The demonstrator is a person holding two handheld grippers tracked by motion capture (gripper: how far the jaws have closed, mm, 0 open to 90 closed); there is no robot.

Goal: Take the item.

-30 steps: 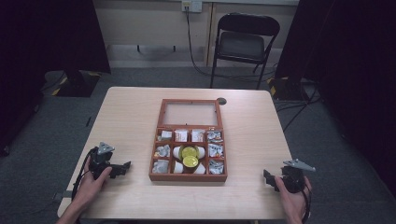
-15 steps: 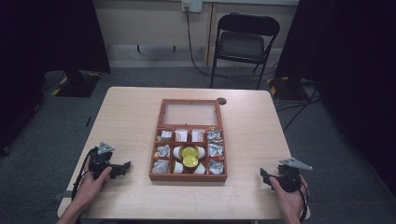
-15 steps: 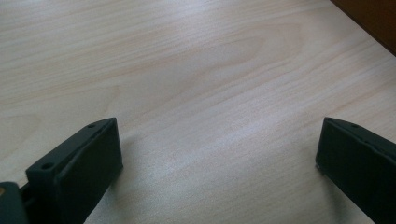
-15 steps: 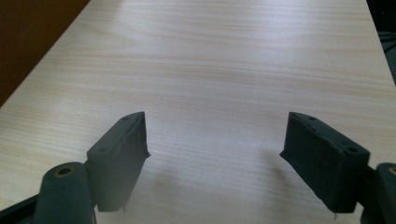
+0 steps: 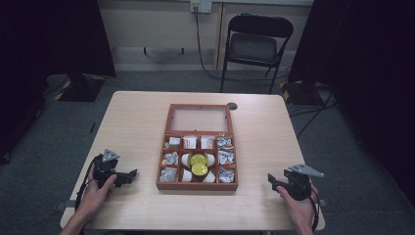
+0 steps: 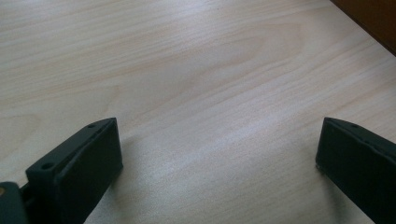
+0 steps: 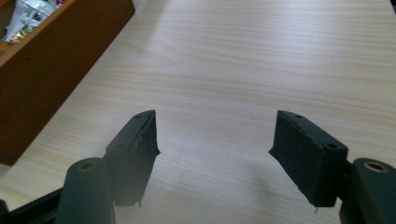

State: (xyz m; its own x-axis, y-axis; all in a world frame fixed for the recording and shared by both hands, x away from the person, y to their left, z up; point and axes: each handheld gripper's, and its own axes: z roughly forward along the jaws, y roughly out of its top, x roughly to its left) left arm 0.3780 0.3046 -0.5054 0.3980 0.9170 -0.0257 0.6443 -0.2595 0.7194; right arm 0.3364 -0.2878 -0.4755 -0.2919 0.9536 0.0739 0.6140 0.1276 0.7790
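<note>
Wooden box [image 5: 199, 185] sits at the middle of the table [image 5: 137, 117], its glass-paned lid laid open flat on the far side, and the high view shows the left gripper [image 5: 128, 175] resting on the table well to the box's left and the right gripper [image 5: 272, 180] resting well to its right, each held in a hand. The box has nine visible compartments in three rows of three: three packets [image 5: 190, 142] in the far row, two silvery wrappers down each side column, and two yellow-lidded cups [image 5: 198, 164] in the centre column.

In the left gripper view the jaws stand spread wide over bare wood, nothing between them, with a dark corner of the box at the upper right.

In the right gripper view the jaws have just been closing and now stand partly spread, still with only table between them; the box wall [image 7: 56, 70] lies to the left, with a silvery wrapper [image 7: 25, 18] showing over its rim.

To begin well, a gripper would likely need to rise clear of the box wall before it reaches in, jaws spread wide enough for the item, coming down from above so that the neighbouring compartments stay undisturbed
</note>
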